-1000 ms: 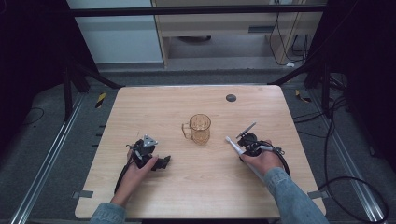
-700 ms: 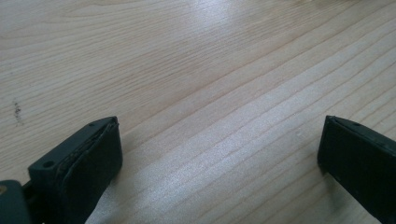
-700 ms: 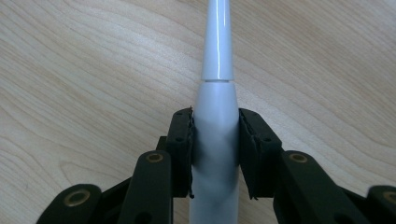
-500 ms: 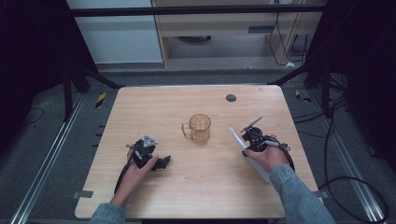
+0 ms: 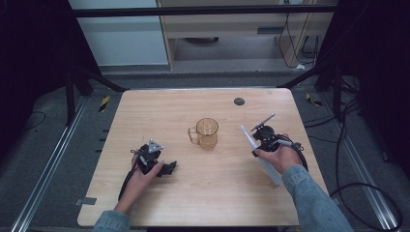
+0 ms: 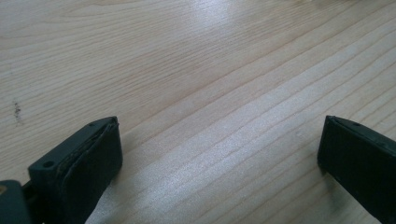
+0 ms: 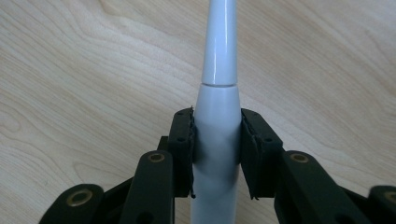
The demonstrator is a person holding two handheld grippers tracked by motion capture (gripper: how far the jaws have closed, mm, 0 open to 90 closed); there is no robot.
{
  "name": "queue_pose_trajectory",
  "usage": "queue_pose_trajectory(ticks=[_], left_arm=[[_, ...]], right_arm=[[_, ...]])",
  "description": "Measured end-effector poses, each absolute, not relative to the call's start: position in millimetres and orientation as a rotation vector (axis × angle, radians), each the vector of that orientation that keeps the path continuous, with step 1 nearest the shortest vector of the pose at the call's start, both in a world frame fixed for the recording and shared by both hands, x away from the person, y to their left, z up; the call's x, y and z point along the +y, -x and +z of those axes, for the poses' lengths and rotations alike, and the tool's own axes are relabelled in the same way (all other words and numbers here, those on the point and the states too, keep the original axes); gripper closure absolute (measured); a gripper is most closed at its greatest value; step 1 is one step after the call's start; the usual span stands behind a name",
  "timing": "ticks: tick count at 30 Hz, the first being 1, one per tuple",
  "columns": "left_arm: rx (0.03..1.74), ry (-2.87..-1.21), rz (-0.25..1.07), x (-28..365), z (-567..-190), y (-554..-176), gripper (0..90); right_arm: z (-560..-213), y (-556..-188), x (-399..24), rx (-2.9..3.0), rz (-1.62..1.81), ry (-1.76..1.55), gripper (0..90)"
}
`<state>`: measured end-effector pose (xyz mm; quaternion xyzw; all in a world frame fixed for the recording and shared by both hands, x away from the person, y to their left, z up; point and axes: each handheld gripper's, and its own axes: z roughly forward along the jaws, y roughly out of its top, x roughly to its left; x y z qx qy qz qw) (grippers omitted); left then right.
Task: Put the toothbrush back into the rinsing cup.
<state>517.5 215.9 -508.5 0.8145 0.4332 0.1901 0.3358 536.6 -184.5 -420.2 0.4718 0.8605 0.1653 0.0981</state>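
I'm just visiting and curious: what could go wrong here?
The right claw pinches a smooth white electric toothbrush by its rounded handle, so it might slip or swivel. If it heads for the glass mug, a clumsy poke could tip the mug over on the table.

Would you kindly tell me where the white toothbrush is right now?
In the high view the white toothbrush is on the table's right side, clamped in the right tongs, just right of the amber glass mug.
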Motion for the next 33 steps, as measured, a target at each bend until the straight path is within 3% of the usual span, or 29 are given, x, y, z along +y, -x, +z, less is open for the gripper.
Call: queue_pose_trajectory(ticks=[33], left_arm=[[1.127,-2.126,0.498,216,-508,-518,0.0]], right_arm=[[-352,-559,-174,2.304,0.85,-1.312,67.4]])
